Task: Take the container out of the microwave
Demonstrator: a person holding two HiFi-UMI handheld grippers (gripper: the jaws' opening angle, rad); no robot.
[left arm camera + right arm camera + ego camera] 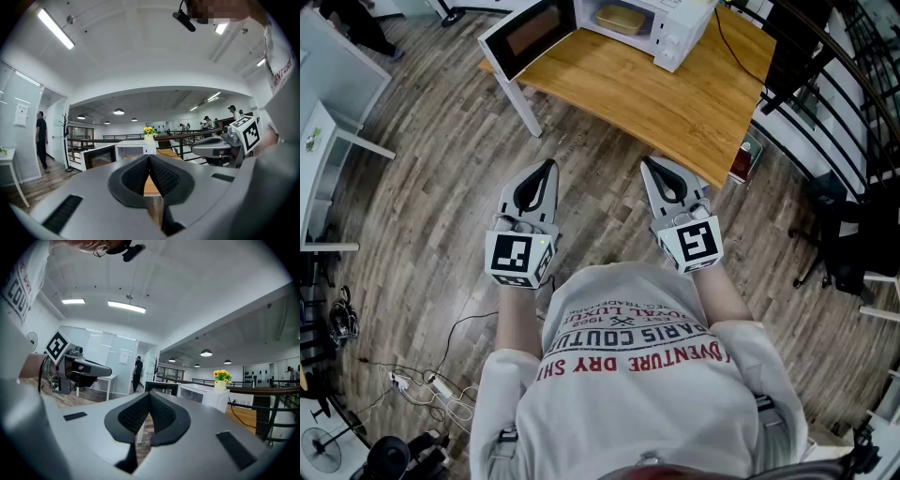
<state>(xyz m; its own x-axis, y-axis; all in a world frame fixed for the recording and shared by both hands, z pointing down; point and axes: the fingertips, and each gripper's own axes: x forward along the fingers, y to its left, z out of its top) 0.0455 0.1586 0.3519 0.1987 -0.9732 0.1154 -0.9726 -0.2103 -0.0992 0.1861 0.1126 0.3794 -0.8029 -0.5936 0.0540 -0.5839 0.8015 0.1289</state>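
Short of the worktop, left tool and right tool both closed and empty; container sits inside the open microwave

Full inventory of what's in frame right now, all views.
microwave: 1, white, door open, far side of table
container: 1, tan, inside microwave
table: 1, wood top, white legs, ahead
flower vase: 1, yellow flowers, atop microwave
railing: 1, black, right of table
cables: tangle, dark and white, floor lower left
bystander: 1, dark clothes, left by glass wall
left gripper: 1, grey, shut, empty, short of table
right gripper: 1, grey, shut, empty, short of table
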